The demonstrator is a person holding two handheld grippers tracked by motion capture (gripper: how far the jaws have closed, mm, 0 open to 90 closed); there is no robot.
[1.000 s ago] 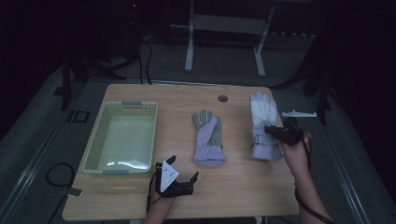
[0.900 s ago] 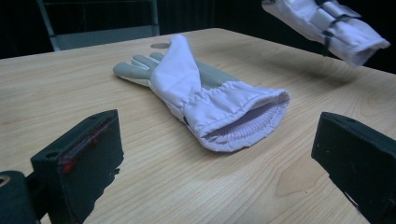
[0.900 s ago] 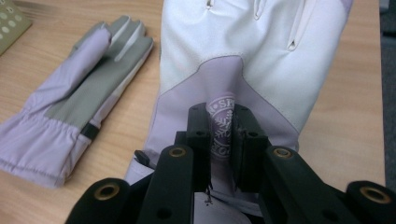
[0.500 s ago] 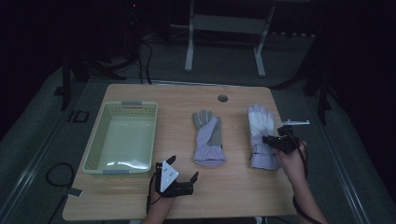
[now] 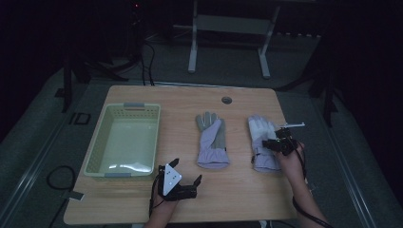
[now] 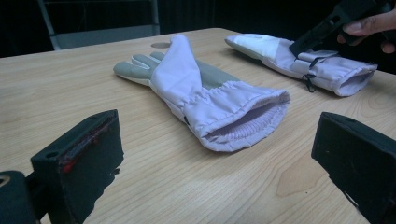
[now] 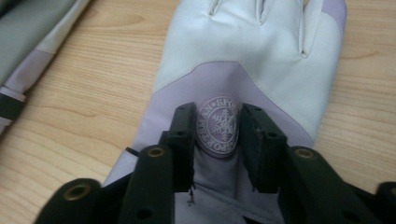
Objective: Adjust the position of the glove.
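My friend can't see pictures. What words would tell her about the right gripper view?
Two black jaws of the right gripper pinch the lilac back of a glove around its round snowflake badge, on a wooden table.

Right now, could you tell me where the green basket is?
In the high view the green basket sits on the table's left side, left of the middle glove.
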